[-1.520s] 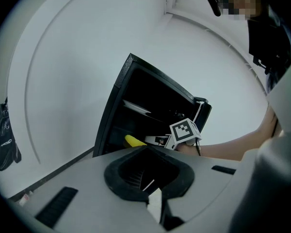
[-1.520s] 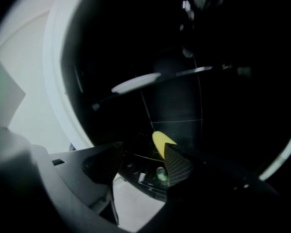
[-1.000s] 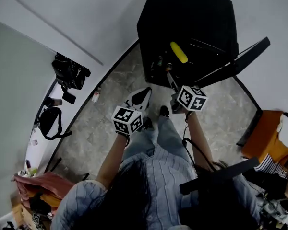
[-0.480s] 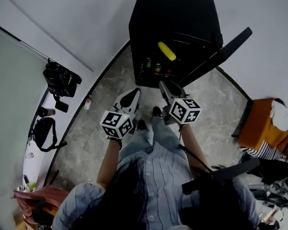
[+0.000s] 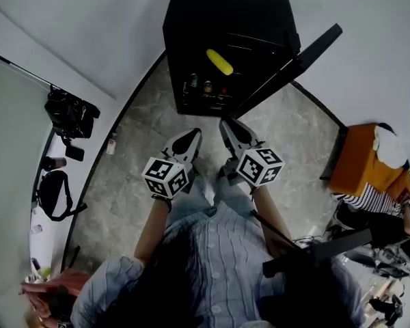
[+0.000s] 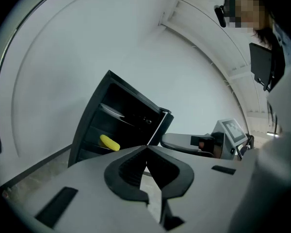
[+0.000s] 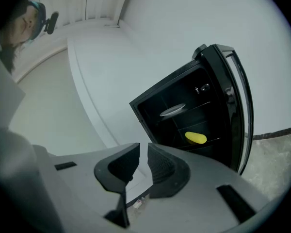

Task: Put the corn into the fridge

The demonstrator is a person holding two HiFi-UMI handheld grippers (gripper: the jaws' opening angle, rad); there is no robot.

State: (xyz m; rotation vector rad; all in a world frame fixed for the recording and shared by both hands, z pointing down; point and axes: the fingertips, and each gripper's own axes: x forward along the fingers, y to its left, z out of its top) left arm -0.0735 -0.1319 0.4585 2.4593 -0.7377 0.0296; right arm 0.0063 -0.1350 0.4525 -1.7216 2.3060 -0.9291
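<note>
The yellow corn [image 5: 219, 61] lies on a middle shelf of the black fridge [image 5: 225, 19], whose door [image 5: 287, 70] stands open to the right. It also shows in the left gripper view, corn [image 6: 109, 142], and in the right gripper view, corn [image 7: 195, 138]. Both grippers hang over the floor in front of the fridge, well short of it. My left gripper [image 5: 191, 134] is shut with its tips touching and nothing in it [image 6: 146, 148]. The jaws of my right gripper [image 5: 227, 123] are closing, with a thin slit left and nothing between them [image 7: 143, 147].
Two cans [image 5: 193, 83] stand on the fridge's lower shelf and a plate [image 7: 172, 110] rests on an upper one. Black bags [image 5: 68, 115] lie along the left wall, with a small bottle [image 5: 111, 144] by the baseboard. An orange seat [image 5: 359, 162] is at the right.
Both grippers have drawn back from the fridge toward the person. The right jaws went from wide apart to nearly together. The corn stays on its shelf.
</note>
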